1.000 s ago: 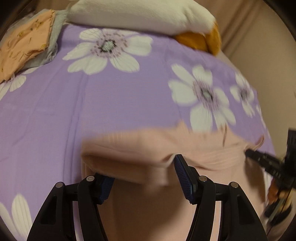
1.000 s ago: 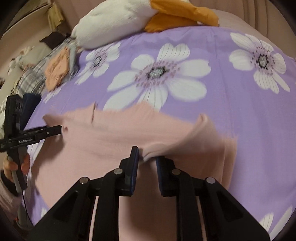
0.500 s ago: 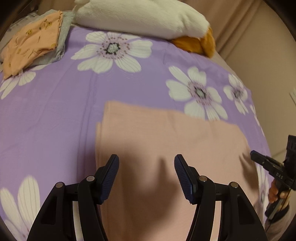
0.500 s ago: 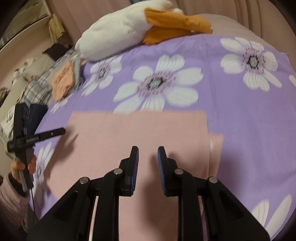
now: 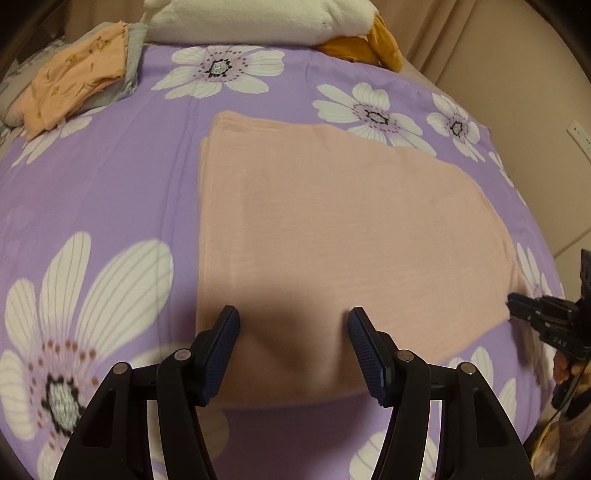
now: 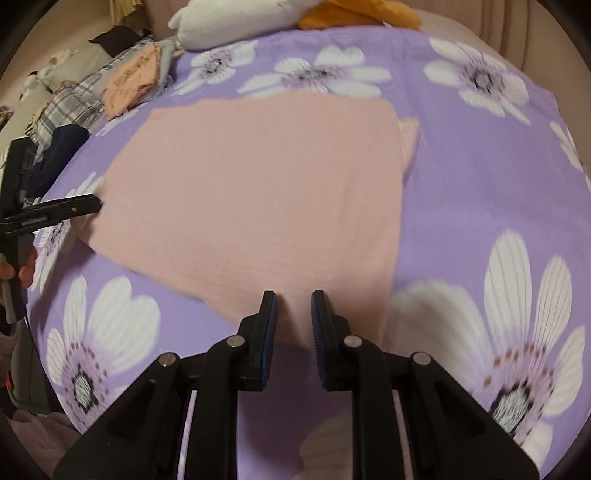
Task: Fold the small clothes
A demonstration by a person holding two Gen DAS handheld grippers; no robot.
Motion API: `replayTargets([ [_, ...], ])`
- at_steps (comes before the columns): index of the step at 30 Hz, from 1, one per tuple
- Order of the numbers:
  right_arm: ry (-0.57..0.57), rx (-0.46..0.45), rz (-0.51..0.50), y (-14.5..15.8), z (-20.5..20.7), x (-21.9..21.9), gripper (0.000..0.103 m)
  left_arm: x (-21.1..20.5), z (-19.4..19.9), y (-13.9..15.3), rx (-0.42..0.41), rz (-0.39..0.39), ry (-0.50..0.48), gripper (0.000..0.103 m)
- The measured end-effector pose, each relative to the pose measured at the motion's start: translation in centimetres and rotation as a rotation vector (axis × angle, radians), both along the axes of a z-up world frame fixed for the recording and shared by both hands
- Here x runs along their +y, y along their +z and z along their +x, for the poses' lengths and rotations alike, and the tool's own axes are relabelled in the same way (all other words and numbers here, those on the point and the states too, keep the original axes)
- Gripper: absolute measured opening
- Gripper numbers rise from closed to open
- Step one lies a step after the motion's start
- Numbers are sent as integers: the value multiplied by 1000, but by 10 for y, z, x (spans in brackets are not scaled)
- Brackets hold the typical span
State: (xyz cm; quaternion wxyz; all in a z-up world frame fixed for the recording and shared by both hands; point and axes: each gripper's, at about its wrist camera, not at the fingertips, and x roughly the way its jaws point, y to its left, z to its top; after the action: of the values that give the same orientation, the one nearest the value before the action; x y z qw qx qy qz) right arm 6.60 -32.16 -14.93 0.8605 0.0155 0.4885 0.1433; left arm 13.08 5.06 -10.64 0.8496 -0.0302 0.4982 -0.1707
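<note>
- Nearest us, our left tool (image 5: 292,325) hovers over the near edge of the pink garment (image 5: 332,236) with its jaws spread wide and nothing between them.
- Our right tool (image 6: 293,308) hangs over the garment's near right corner, jaws narrowly apart and empty; they opened a touch, then narrowed again.
- The garment lies folded flat in the middle of the purple flowered bedsheet (image 5: 110,192).
- Farther left sits a folded orange cloth (image 5: 74,77).
- Farthest, we see a white and orange plush toy (image 5: 258,18).
</note>
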Motion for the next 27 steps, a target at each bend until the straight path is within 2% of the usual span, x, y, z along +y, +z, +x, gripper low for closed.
replayTargets([
  [4,-26,2,31,0,-10,-5,18,2,-9,1,5,-5,11,62],
  [9,-25,9,9,2,-18,-1,18,7,-19,4,-3,-3,33,62],
  [17,-32,14,18,10,-30,-2,23,21,-27,8,-2,-22,83,62],
  [19,-36,5,43,16,-33,-2,25,28,-26,8,9,-45,111,62],
  [22,-42,-8,96,25,-35,-1,38,39,-26,5,34,-76,150,62],
  [27,-26,-22,196,38,-31,10,41,58,-26,-4,98,-189,186,64],
])
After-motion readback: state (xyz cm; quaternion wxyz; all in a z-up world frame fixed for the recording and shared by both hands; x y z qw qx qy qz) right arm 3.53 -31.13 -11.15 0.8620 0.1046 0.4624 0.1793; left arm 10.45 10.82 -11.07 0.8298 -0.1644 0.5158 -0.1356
